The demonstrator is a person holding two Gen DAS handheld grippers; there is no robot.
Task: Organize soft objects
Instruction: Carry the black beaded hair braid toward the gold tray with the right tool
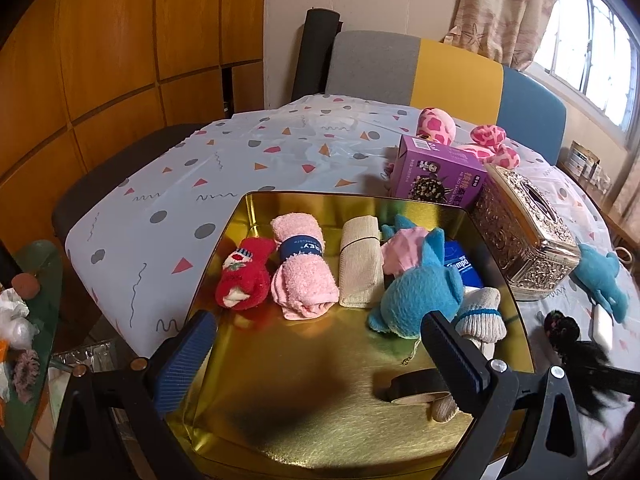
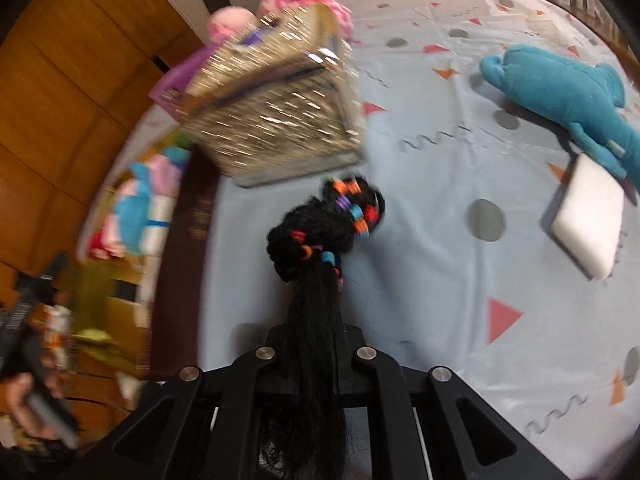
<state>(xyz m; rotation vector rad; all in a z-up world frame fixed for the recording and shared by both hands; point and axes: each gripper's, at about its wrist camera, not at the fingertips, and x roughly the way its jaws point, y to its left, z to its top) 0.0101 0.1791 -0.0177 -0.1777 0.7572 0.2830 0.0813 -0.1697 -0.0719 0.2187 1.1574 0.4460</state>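
Carrying black hairpiece pinched in closed right hand-held gripper above desk, toward gold tray where spread, empty left hand-held gripper waits.

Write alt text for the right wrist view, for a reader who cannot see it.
The right tool is shut on a black hairpiece with coloured bands, holding it over a patterned tablecloth. Beyond lie a blue plush dolphin overlapping a white sponge, and a blurred ornate metal box; a gold tray of soft items shows at left.
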